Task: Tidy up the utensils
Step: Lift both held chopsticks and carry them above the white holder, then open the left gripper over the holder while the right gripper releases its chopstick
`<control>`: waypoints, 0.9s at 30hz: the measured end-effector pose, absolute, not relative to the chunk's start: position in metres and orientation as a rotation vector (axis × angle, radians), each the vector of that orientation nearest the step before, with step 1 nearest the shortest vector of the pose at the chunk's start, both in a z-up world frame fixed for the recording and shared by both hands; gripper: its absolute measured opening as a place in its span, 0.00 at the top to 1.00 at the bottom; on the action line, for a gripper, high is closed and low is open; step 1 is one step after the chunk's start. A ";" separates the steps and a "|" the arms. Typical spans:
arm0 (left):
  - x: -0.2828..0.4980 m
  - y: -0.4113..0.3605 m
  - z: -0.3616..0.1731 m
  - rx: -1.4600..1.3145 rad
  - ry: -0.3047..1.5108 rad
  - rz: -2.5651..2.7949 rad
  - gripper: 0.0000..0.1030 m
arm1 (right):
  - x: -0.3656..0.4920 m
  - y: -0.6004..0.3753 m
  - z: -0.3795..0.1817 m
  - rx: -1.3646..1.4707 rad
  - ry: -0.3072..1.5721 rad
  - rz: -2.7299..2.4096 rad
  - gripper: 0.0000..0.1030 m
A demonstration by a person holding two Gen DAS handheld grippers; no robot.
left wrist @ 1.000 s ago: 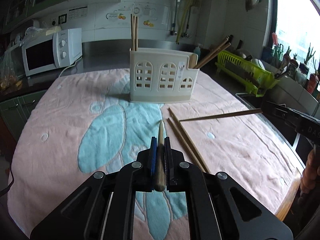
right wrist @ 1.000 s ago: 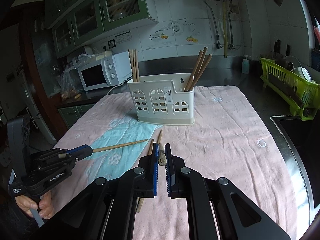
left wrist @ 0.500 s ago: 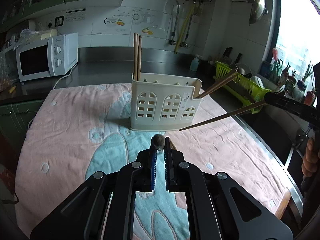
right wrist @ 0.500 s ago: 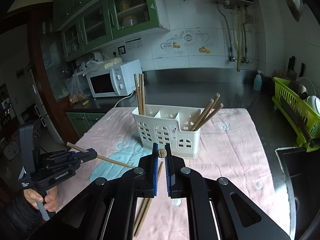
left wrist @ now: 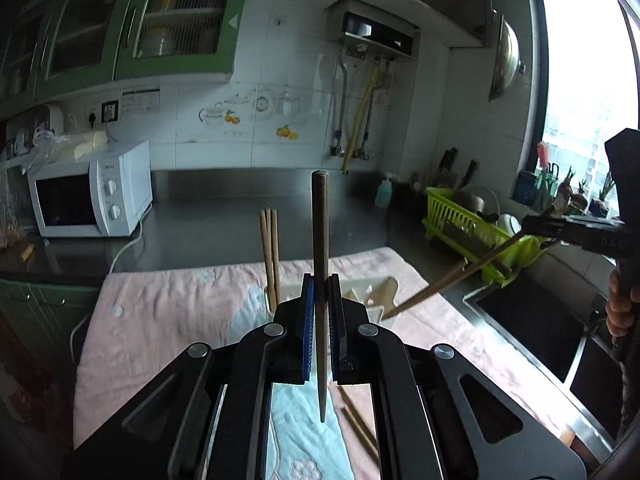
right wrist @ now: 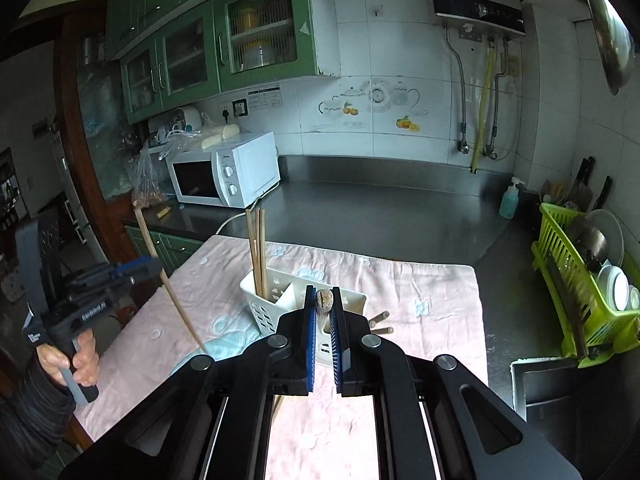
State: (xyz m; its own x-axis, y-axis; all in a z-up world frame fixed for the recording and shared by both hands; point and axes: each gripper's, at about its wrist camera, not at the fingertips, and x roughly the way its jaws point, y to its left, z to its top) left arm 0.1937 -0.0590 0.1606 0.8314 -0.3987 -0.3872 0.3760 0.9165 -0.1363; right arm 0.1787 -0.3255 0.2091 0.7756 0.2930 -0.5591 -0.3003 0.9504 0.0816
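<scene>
My left gripper is shut on a wooden chopstick held nearly upright above the pink cloth, just before the white utensil holder. It also shows at the left of the right wrist view with its chopstick slanting down. My right gripper is shut on another chopstick, seen end-on above the holder. In the left wrist view the right gripper holds its chopstick pointing down-left toward the holder's right end. Three chopsticks stand in the holder's left compartment; others lean out at its right.
Two loose chopsticks lie on the pink cloth. A white microwave stands at the back left. A green dish rack and a sink are on the right. A soap bottle stands on the steel counter.
Both grippers rose and tilted with their chopsticks. The left chopstick swung from lying along the fingers to nearly upright. The right one now points down at the holder's right end.
</scene>
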 end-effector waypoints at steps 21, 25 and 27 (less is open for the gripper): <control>0.311 -0.083 0.185 -0.060 0.367 -0.284 0.95 | 0.235 -0.331 0.197 -0.040 0.653 0.298 0.94; 0.325 -0.080 0.168 -0.065 0.417 -0.282 0.95 | 0.248 -0.325 0.183 -0.039 0.694 0.314 0.94; 0.329 -0.079 0.162 -0.076 0.443 -0.281 0.95 | 0.254 -0.320 0.175 -0.039 0.718 0.323 0.94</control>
State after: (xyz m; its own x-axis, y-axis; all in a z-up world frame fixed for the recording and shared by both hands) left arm 0.3291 -0.0787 0.1621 0.8657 -0.2843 -0.4120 0.2513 0.9587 -0.1334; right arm 0.2540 -0.3199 0.1753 0.7058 0.2774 -0.6519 -0.3039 0.9497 0.0751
